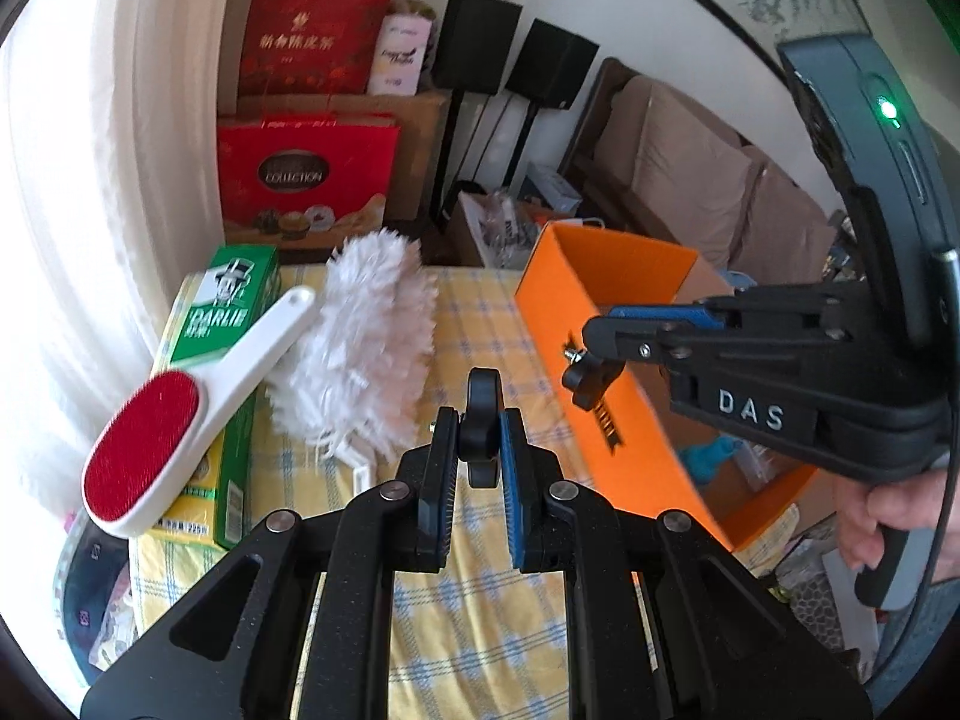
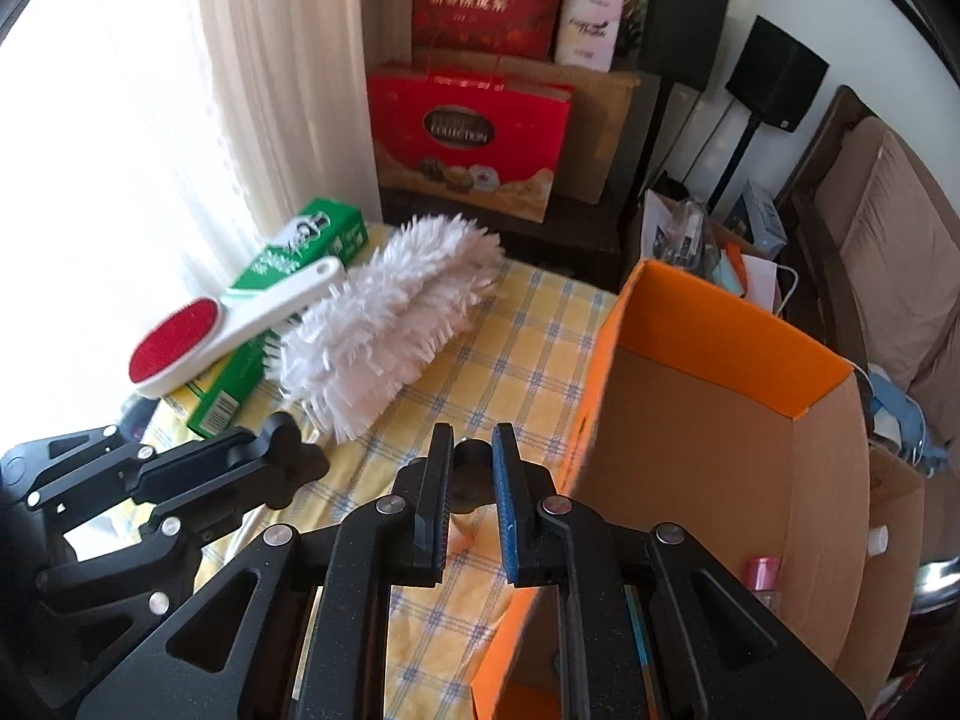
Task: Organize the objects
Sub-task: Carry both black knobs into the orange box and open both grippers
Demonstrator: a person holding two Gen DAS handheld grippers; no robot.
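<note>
My left gripper (image 1: 480, 429) is shut on a black knob (image 1: 482, 420) above the yellow checked tablecloth (image 1: 468, 312). My right gripper (image 2: 471, 468) is shut on another black knob (image 2: 471, 456) with a screw, at the near rim of the open orange box (image 2: 720, 324); it also shows in the left wrist view (image 1: 585, 372). A white fluffy duster (image 1: 372, 330) and a red-and-white lint brush (image 1: 180, 420) lie at the table's left, the brush resting on a green toothpaste box (image 1: 234, 300). A pink-capped bottle (image 2: 762, 576) lies inside the orange box.
A curtain (image 2: 270, 90) hangs at the left. Red gift bags (image 2: 468, 132), cardboard boxes and two black speakers (image 2: 774, 84) stand behind the table. A brown sofa (image 2: 888, 240) and floor clutter are at the right.
</note>
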